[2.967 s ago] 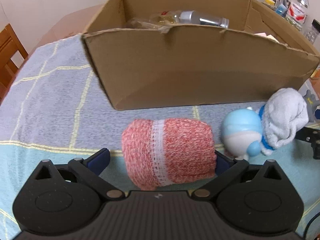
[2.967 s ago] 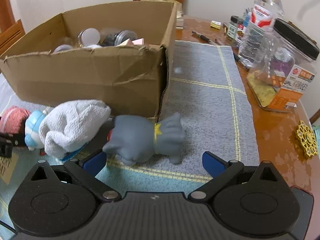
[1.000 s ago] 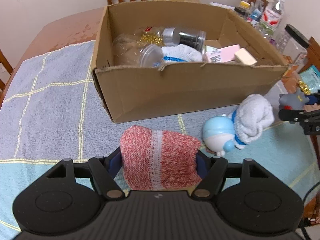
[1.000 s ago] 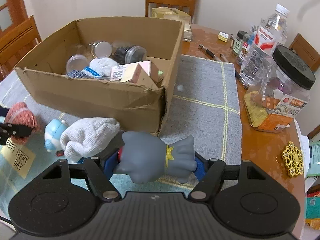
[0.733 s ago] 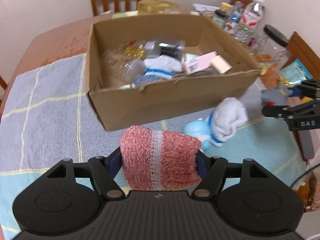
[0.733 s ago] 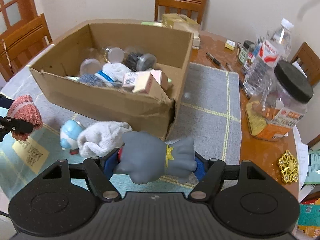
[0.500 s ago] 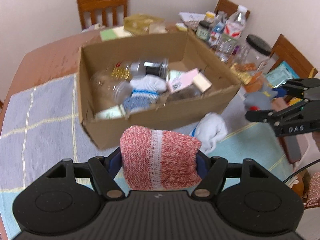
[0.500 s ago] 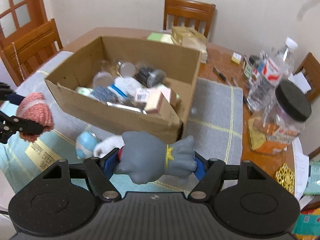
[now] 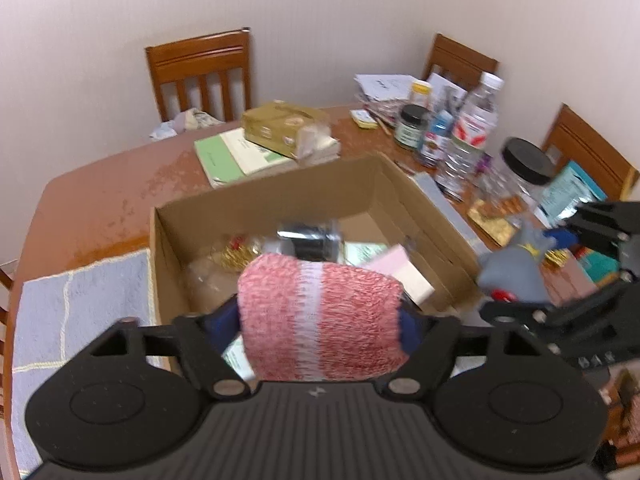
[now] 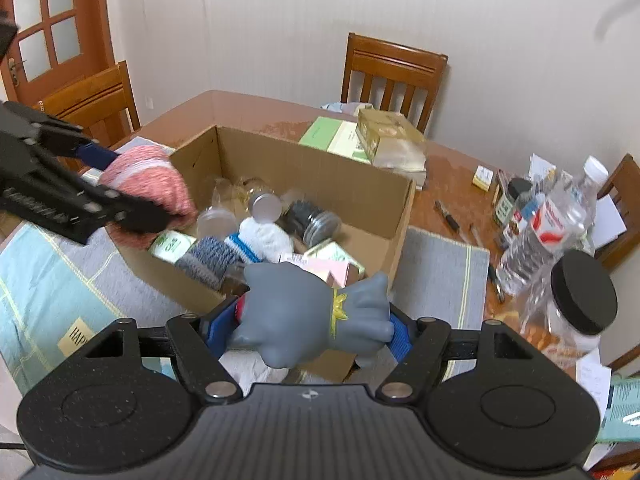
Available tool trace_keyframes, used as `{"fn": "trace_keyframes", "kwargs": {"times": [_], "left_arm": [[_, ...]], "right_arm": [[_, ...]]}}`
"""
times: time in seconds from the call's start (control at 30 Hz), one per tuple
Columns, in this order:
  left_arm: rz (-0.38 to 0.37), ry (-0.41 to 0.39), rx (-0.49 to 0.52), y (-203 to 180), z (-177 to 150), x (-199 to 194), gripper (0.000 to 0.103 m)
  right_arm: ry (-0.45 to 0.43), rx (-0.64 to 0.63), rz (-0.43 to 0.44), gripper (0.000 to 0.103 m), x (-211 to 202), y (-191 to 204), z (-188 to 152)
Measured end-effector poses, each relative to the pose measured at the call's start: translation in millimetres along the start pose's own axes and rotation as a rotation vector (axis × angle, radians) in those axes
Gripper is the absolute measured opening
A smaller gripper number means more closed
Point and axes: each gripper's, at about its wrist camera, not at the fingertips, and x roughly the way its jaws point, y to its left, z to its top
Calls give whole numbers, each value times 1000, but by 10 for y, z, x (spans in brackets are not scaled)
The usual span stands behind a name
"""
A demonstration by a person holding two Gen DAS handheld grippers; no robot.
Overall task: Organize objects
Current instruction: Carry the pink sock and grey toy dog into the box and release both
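Your left tool (image 9: 319, 322) has carried the red knitted roll (image 9: 320, 316) up from the surface to above the cardboard box (image 9: 160, 248); its jaws are opening, the roll between them, so the drop looks underway. Your right tool (image 10: 306, 326) stays clamped on the grey toy (image 10: 308, 316) (raised too, at the box's near edge). Jars and packets already crowd the box. Bottles (image 10: 540, 232) stand beyond, clear.
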Motion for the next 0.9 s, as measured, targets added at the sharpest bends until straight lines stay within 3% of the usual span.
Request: {"fn": "trace_keyframes", "kwargs": {"times": [0.07,0.73,0.9], "left_arm": [[39,-10,-17,29,20,58,98],[80,14,-56,359,-99,52,99],[92,20,-69,388,-121,22,100]], "right_arm": [[-1,-4,2,78,40,-16,56],[34,-53,-29,78,841,-308,707],[9,-35,-68,101,968,-342,827]]}}
